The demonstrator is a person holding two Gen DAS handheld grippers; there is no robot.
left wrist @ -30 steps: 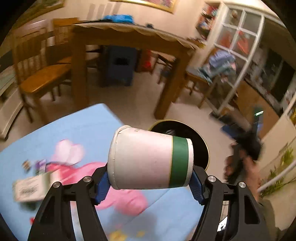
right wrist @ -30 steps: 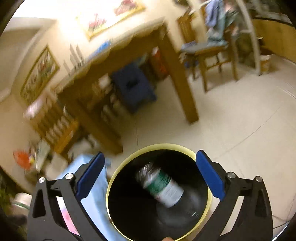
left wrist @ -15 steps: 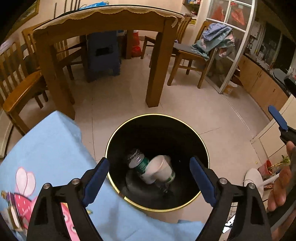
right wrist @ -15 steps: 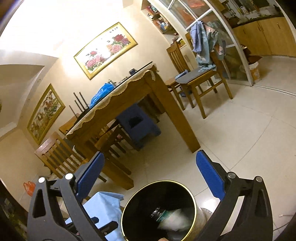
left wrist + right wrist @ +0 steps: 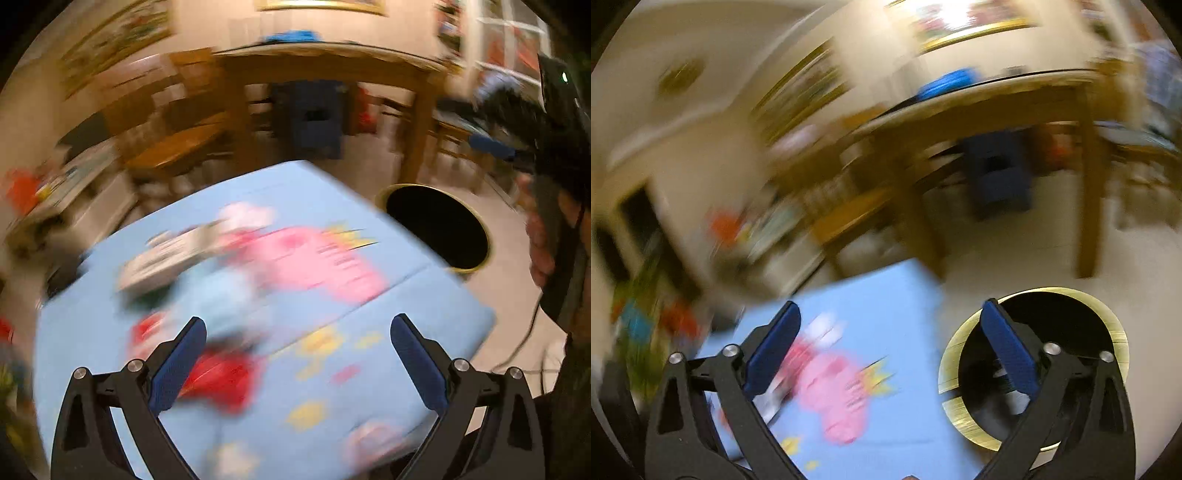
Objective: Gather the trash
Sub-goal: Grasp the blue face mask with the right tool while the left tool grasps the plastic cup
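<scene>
Swinging away from the black bin [image 5: 439, 230], the left gripper [image 5: 297, 360] now faces the blue cloth [image 5: 406, 306], jaws spread and empty; right gripper [image 5: 890, 347] likewise gapes, cup gone.

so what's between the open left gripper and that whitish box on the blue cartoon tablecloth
In the left wrist view, only blurred blue cartoon tablecloth separates the left gripper from the whitish box; its red and pale prints show there.

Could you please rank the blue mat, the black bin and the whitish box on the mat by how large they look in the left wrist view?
1. Blue mat, by far the largest, filling the lower middle of the view.
2. Black bin, its round opening beyond the mat's right edge.
3. Whitish box: close to the bin in apparent size, and heavy blur smears its outline, so this order is unsure.
</scene>
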